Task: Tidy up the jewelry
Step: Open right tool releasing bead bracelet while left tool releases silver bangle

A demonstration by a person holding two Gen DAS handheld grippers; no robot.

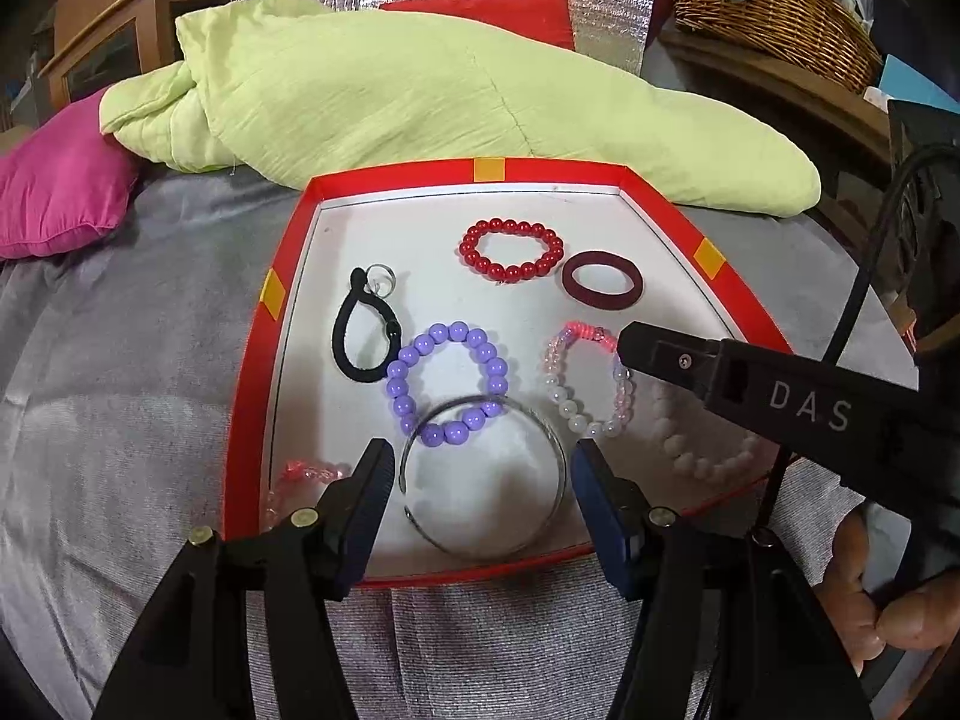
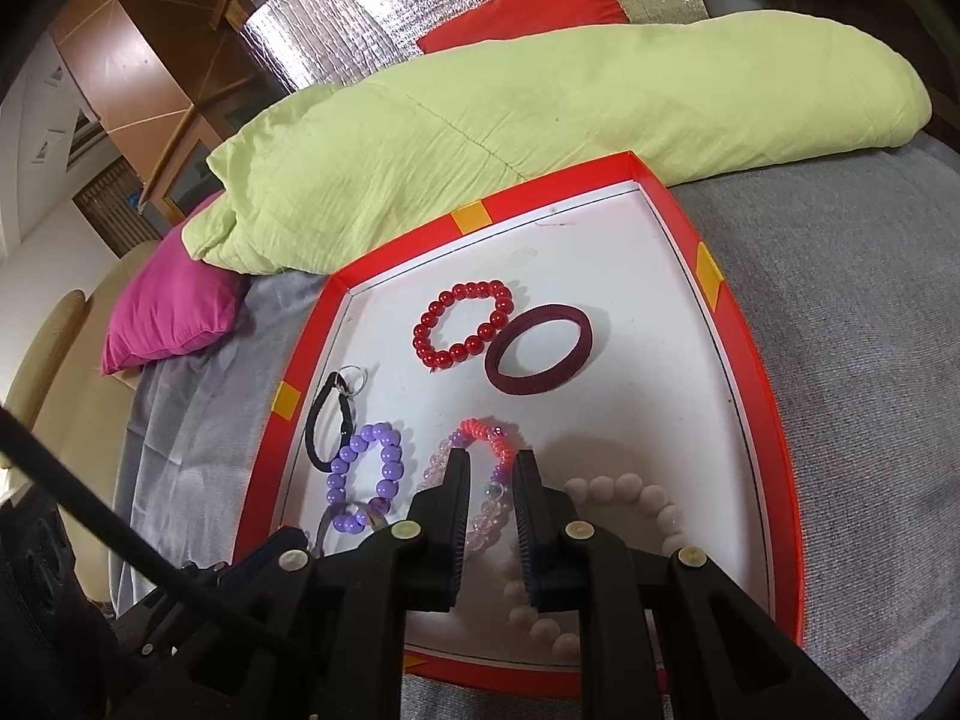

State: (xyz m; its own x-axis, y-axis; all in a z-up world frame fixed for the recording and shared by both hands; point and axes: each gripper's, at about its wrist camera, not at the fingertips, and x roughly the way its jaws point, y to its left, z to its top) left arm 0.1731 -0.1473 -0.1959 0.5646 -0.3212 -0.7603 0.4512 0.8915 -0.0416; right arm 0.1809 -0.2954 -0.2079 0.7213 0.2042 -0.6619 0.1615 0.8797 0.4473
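Left wrist view: red-rimmed tray (image 1: 273, 360) fills the middle of the frame, resting on a grey cover (image 1: 120, 420), green quilt (image 1: 420, 90) bunched behind it at the top. Laid out apart on the white floor: red bead bracelet (image 1: 512, 249) upper centre, dark red band (image 1: 602, 281) just right of it, black hair tie (image 1: 363, 333) with a small ring at centre left. Lower down it is less tidy: the purple bead bracelet (image 1: 449, 383) overlaps the silver bangle (image 1: 480, 474), and a pink piece (image 1: 306, 474) sits at the lower left behind a finger. Left gripper (image 1: 477, 474) hangs at the bottom, jaws wide, straddling the bangle, holding nothing. Right gripper (image 1: 627, 348) comes in from the right edge, its tip at the pink-and-clear bracelet (image 1: 585, 378). Right wrist view: same tray (image 2: 774, 450), same bracelet (image 2: 489, 462) low in the centre, its far side running between the fingers. Right gripper (image 2: 491, 462) has jaws narrow around that strand; whether the pads are actually pinching it, cannot tell. White bead bracelet (image 2: 648, 504) curls at the lower right, partly under the gripper. Judgement: about half sorted. The upper pieces look placed; the lower cluster, overlap included, still needs spreading.
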